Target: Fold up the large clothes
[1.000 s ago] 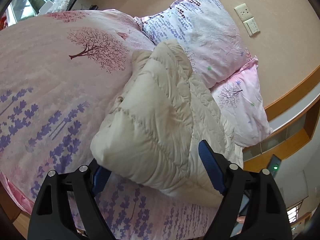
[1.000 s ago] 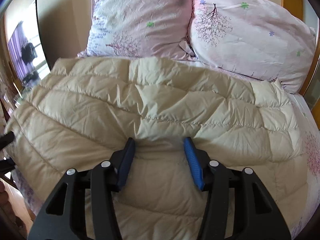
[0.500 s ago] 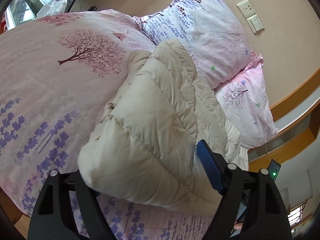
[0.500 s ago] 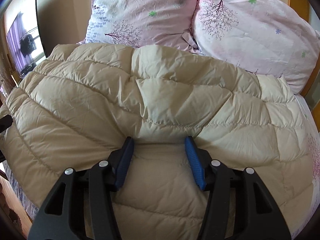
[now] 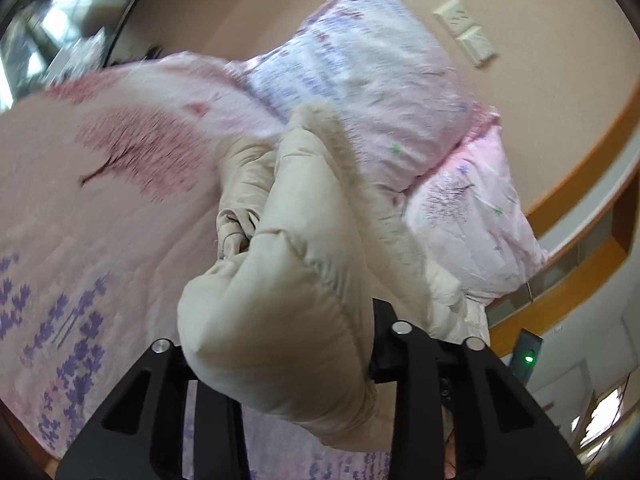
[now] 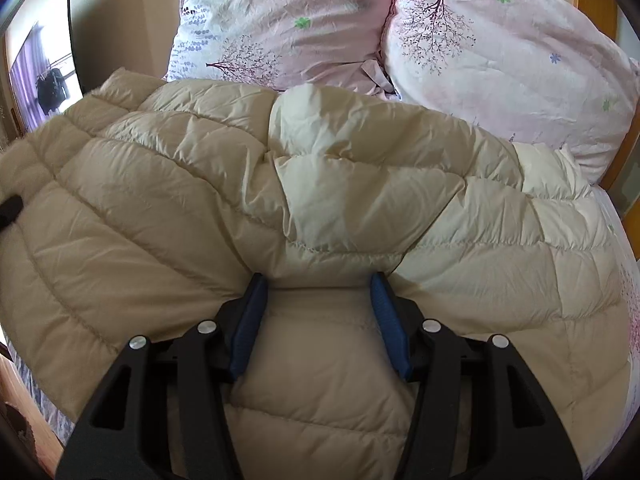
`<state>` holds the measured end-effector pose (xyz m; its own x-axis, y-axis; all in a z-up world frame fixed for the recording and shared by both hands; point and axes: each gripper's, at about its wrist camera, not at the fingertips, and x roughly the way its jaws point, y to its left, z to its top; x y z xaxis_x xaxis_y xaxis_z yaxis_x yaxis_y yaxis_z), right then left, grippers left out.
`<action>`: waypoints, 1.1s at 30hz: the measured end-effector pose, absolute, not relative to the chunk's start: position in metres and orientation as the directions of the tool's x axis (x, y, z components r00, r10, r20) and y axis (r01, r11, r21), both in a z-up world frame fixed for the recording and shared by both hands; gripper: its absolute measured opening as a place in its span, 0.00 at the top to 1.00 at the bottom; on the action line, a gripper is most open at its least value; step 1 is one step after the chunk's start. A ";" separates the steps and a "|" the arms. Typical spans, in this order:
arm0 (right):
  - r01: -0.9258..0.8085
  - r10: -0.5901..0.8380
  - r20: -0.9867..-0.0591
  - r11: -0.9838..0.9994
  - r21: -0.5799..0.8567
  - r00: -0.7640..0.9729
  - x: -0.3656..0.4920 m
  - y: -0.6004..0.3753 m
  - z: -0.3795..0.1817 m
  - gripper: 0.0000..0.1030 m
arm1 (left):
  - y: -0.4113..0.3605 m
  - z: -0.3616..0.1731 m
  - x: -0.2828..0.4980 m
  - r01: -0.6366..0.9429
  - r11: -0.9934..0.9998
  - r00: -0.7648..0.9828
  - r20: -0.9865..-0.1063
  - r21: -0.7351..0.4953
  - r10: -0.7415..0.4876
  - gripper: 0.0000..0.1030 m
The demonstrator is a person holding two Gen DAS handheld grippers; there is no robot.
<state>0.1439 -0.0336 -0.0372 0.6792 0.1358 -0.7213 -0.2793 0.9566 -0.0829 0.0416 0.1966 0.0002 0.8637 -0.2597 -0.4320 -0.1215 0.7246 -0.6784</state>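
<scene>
A cream puffer jacket (image 5: 304, 208) lies across a bed in front of two pillows. In the left wrist view its near edge is bunched up and raised off the bedspread between the jaws of my left gripper (image 5: 280, 340). Those jaws are closing and squeeze the padding; their pads are hidden by the fabric. In the right wrist view the jacket (image 6: 320, 184) fills the frame. My right gripper (image 6: 318, 300) holds a fold of it between its blue pads (image 6: 248, 320). A black tip of the left gripper (image 6: 10, 210) shows at the jacket's left edge.
The bed has a pink bedspread (image 5: 100, 200) printed with trees and purple flowers. Two matching pillows (image 5: 360, 80) (image 5: 472, 216) lean on a beige wall with a socket plate (image 5: 464, 32). A wooden ledge (image 5: 580, 200) runs along the right.
My left gripper's jaws have come together around the jacket's near edge and raised it, so the padding bunches up. The right gripper keeps its hold in the same place.
</scene>
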 end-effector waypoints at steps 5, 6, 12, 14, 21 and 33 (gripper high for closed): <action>-0.272 0.126 -0.719 0.958 -0.090 0.683 0.144 -0.033 -0.039 0.47 | 0.175 0.036 0.042 0.039 0.747 0.892 -0.314 -0.664 -0.326 0.69; -0.270 0.124 -0.719 0.958 -0.091 0.684 0.144 -0.033 -0.039 0.47 | 0.170 0.043 0.041 0.075 0.749 0.894 -0.289 -0.658 -0.344 0.69; -0.281 0.130 -0.718 0.955 -0.094 0.684 0.145 -0.032 -0.039 0.46 | 0.121 0.075 0.048 0.307 0.721 0.848 -0.166 -0.621 -0.504 0.69; -0.307 0.160 -0.724 0.949 -0.075 0.671 0.147 -0.037 -0.036 0.46 | 0.106 0.079 0.052 0.340 0.721 0.834 -0.160 -0.604 -0.528 0.69; -0.253 0.154 -0.660 0.966 -0.056 0.735 0.113 -0.107 -0.003 0.43 | 0.077 0.086 0.061 0.394 0.711 0.801 -0.162 -0.583 -0.577 0.69; -0.188 0.154 -0.750 0.981 0.040 0.644 0.156 -0.145 -0.036 0.31 | 0.014 0.091 0.080 0.508 0.664 0.696 -0.194 -0.549 -0.692 0.69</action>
